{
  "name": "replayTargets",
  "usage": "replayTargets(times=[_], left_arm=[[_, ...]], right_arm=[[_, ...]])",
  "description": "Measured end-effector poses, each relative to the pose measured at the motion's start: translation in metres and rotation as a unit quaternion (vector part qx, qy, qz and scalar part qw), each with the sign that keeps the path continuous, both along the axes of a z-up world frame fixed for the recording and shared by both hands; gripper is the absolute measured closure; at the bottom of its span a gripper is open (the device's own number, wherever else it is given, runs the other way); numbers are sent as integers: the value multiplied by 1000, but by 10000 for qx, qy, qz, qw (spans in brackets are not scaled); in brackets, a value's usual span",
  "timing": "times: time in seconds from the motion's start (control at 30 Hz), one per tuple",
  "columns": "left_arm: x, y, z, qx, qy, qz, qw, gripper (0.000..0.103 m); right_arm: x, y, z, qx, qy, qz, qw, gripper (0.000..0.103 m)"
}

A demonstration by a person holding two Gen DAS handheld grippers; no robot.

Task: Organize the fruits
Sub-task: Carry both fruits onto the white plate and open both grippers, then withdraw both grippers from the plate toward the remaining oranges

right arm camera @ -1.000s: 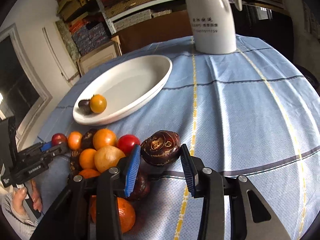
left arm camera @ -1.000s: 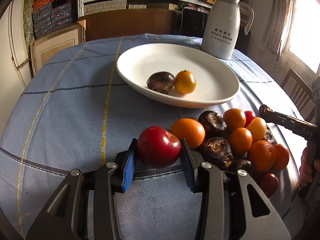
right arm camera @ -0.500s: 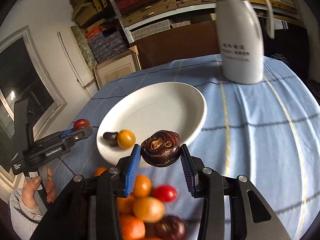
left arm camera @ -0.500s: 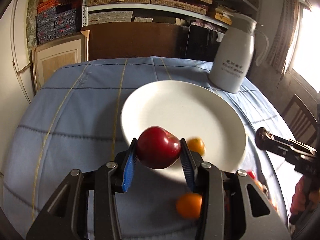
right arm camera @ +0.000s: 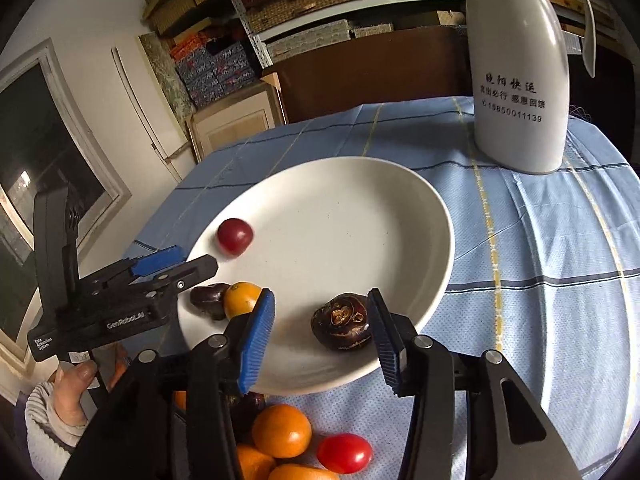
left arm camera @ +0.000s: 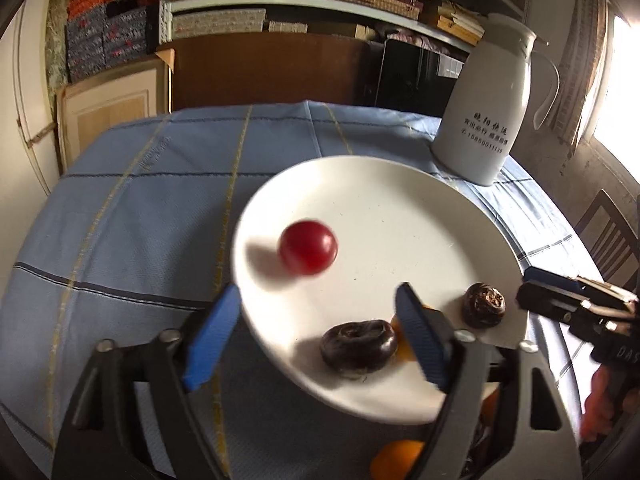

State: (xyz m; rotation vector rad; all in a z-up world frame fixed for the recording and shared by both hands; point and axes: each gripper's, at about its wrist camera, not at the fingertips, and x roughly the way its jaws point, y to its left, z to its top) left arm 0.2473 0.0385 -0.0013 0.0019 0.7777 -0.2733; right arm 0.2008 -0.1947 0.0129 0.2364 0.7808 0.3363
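1. The surface (right arm camera: 560,240) is round and covered with a blue cloth crossed by yellow and dark lines.
2. A white jug (right arm camera: 520,80) with printed writing stands upright at the far side, well apart from the fruit, near the plate's far rim.
3. The plate (right arm camera: 400,208) is wide, white and shallow, and sits in the middle of the cloth.
4. The left claw (left arm camera: 320,344) hangs over the plate's near left edge, its blue pads spread wide and holding nothing. From the right wrist view it (right arm camera: 176,264) reaches in from the left, a hand gripping its handle.
5. The right claw (right arm camera: 320,340) hovers over the plate's near rim, also spread wide. A dark chestnut (right arm camera: 342,328) lies on the plate between its pads, with a gap on the left side; on the right I cannot tell whether the pad touches it.
6. A loose pile of fruit (right arm camera: 280,432) lies on the cloth just beside the plate's near rim: oranges, a red tomato (right arm camera: 344,452) and something dark, partly hidden behind the claw.
7. A red fruit (left arm camera: 308,252) lies on the left part of the plate, blurred, apart from the others.
8. A second dark chestnut (right arm camera: 208,300) and a small orange (right arm camera: 242,300) sit touching each other at the plate's near left edge, close under the left claw's tips.
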Motion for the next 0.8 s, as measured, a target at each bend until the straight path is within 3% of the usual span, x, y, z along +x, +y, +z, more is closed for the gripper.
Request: replayTargets(times=[0.17, 0.37, 0.53, 0.73, 0.8], left_arm=[[-32, 9, 5, -52, -182, 94, 9998, 6], [-82, 8, -11, 152, -53, 75, 9998, 5], [-107, -1, -14, 211, -71, -108, 9997, 5], [-105, -17, -36, 898, 134, -72, 9958, 4], [-104, -14, -36, 866, 143, -32, 9961, 4]], right_arm=[[-22, -19, 10, 36, -299, -297, 9991, 38], [-58, -40, -1, 194, -310, -589, 9976, 25], [-83, -57, -1, 382, -443, -824, 9949, 19], [-90, -59, -3, 390, -435, -892, 9943, 14], [-90, -59, -4, 381, -409, -889, 9945, 14]])
